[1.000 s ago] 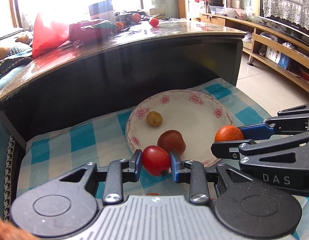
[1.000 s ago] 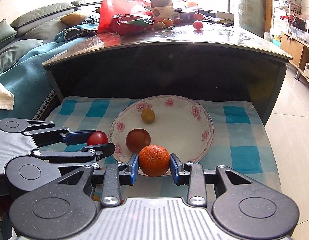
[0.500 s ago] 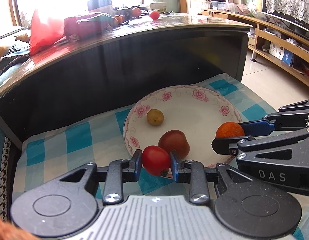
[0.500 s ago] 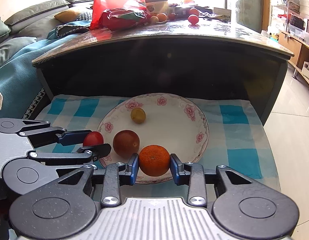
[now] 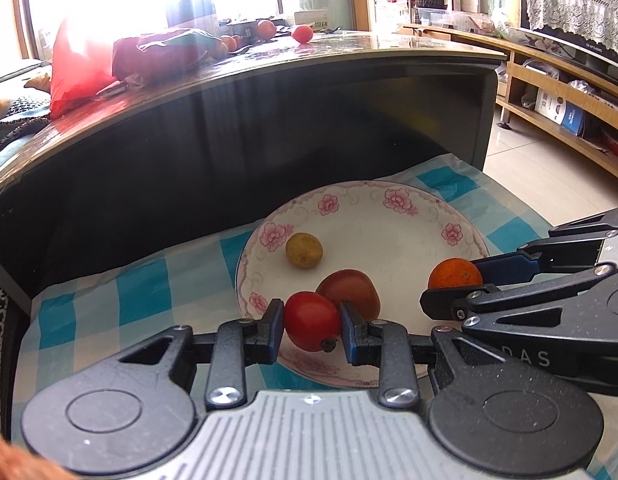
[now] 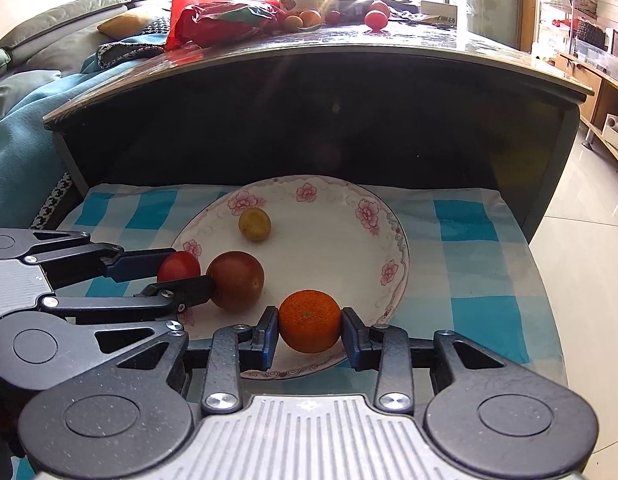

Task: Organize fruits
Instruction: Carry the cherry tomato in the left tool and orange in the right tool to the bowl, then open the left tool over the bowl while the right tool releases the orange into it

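Left fingers [image 5: 276,330] grip tomato [image 5: 311,320], right fingers [image 6: 351,334] orange [image 6: 309,320]; plate [image 6: 393,240] holds two fruits.

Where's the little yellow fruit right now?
The yellow fruit lies loose on the plate, toward its far left, beyond the dark red fruit, in both wrist views.

This is a living room in a home. A sofa [image 6: 37,36] with cushions sits at ten o'clock, a shiny low table [image 6: 389,46] at twelve, and long wooden shelves [image 5: 557,92] at two.
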### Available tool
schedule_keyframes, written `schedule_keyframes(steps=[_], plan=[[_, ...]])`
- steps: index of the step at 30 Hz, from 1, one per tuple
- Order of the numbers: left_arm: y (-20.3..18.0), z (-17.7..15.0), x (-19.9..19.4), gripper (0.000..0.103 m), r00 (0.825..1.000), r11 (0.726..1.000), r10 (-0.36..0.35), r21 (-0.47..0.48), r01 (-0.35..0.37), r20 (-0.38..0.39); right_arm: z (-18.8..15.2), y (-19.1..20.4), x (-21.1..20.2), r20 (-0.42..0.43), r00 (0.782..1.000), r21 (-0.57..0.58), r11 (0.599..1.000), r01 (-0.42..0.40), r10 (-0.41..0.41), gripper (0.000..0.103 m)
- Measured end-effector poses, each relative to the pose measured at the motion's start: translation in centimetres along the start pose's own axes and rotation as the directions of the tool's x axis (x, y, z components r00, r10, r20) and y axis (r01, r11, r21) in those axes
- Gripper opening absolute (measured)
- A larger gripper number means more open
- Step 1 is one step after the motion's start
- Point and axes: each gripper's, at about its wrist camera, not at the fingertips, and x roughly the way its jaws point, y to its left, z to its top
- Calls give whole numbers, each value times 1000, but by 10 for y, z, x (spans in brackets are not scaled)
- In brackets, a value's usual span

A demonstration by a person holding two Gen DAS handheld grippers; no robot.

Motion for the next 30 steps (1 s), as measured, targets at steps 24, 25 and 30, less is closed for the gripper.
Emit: schedule_keyframes(steps=[24,25,30], plan=[[16,17,15,42,997,992,-45,-119,52,59,10,-10,13,35,999,32,999,-1,0,32],[17,17,15,42,997,991,-47,-124,53,57,10,-11,13,38,999,33,999,1,-2,33],[17,18,14,42,998,991,-43,-123,50,55,11,-11,11,46,999,31,1000,2,-4,37]])
